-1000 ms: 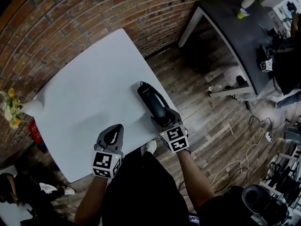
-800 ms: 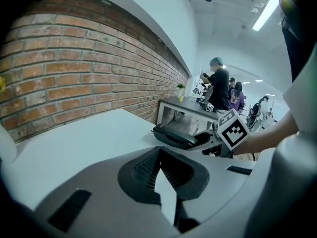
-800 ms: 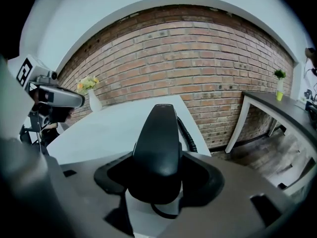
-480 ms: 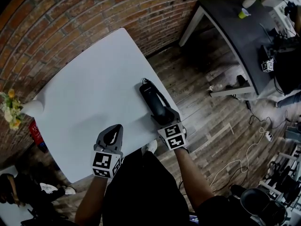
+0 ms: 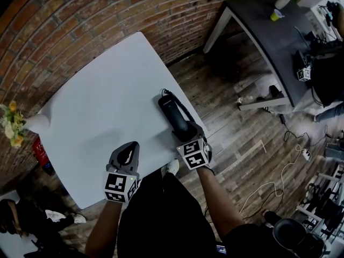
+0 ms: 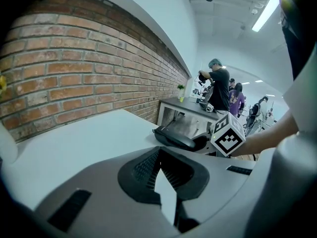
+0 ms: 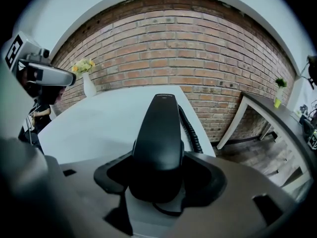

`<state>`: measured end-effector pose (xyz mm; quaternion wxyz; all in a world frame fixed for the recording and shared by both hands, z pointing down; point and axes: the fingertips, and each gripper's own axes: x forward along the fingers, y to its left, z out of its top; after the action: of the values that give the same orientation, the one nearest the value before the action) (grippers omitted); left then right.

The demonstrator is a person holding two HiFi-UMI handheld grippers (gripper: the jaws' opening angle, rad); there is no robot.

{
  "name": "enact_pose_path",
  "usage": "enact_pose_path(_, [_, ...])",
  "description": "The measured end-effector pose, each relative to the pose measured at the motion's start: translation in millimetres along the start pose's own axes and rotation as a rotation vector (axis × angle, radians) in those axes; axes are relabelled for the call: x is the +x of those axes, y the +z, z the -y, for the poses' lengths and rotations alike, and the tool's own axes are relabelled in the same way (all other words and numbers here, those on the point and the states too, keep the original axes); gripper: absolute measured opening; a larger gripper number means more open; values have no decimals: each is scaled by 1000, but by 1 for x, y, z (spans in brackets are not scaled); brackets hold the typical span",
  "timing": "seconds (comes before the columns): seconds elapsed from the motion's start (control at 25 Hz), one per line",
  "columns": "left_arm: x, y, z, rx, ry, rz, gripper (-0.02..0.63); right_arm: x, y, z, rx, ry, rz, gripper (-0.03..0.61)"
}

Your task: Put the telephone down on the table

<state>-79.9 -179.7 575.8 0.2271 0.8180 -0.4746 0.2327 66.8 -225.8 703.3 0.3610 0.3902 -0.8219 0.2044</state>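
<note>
Black telephone [image 5: 173, 112] is clamped by its near end in the right gripper [image 5: 186, 131], long axis pointing straight away toward the brick wall [image 5: 107, 15], low at the right edge of the white desk [image 5: 102, 101]; contact I cannot tell. Closed and empty, the left gripper [image 5: 127, 156] rests aside.

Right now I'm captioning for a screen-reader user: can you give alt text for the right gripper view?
The right tool grips a black telephone handset by its near end, its coiled cord trailing over a white table. Behind stand a brick wall and a vase of yellow flowers.
</note>
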Motion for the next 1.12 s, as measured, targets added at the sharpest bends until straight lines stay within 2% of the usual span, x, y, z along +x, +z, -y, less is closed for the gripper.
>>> enact_pose_path(0.28, [-9,6,1,11,11,19,12,-5,0,-4,4,7,-3,314])
enact_pose_path(0.6, [-22,9,8,22,24,44,12,-23,1,-2,6,-7,20,316])
enact_pose_path(0.72, [-27,10,13,23,30,56,12,-41,7,-2,40,-4,69,316])
enact_pose_path(0.92, [-39,11,32,33,28,75,12,-78,9,-12,161,60,160,314])
enact_pose_path(1.0, [-44,14,42,40,24,87,12,-94,8,-17,177,71,192,294])
enact_pose_path(1.12, [-54,16,58,49,23,100,12,-116,6,-25,184,76,237,207])
